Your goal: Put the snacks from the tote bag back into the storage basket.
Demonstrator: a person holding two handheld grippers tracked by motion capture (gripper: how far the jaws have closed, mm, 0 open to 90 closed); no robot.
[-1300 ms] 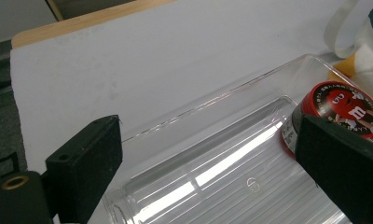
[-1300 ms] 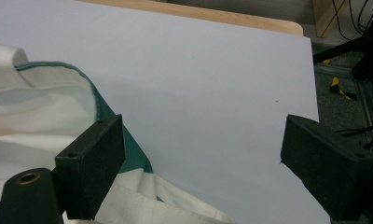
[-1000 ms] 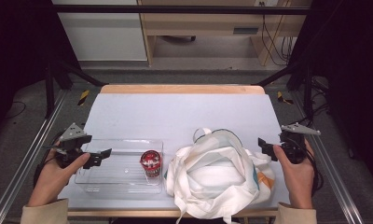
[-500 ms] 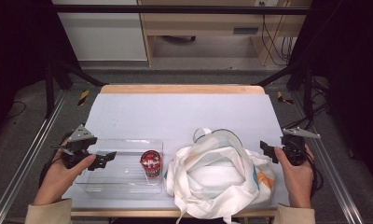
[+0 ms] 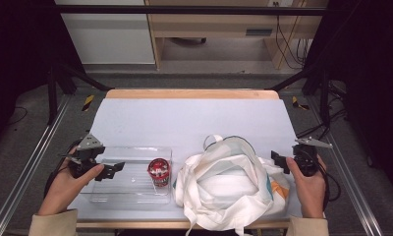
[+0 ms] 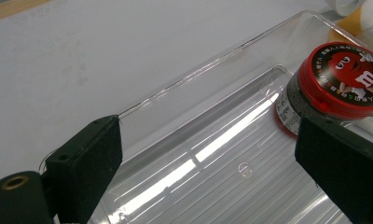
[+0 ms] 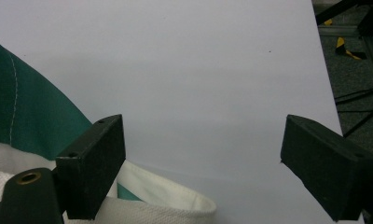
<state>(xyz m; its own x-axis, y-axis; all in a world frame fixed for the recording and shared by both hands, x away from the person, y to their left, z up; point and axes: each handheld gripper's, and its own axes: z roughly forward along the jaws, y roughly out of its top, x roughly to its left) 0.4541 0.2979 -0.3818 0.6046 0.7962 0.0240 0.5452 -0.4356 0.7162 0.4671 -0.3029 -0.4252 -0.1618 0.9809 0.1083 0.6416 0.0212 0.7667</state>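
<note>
The left gripper has its fingers spread wide over a ribbed clear plastic tray, a round red-lidded candy tub standing just beyond one finger. The right gripper has its fingers equally apart, beside a soft white canvas bag with a green lining.

Lid print of the red-capped jar cut off at frame edge.

Glossy clear plastic tray, woven cloth bag, matt table.

- Pale grey table, wooden strip along its far edge.
- Clear tray sits on it.
- White tote bag lies just right of the tray.
</note>
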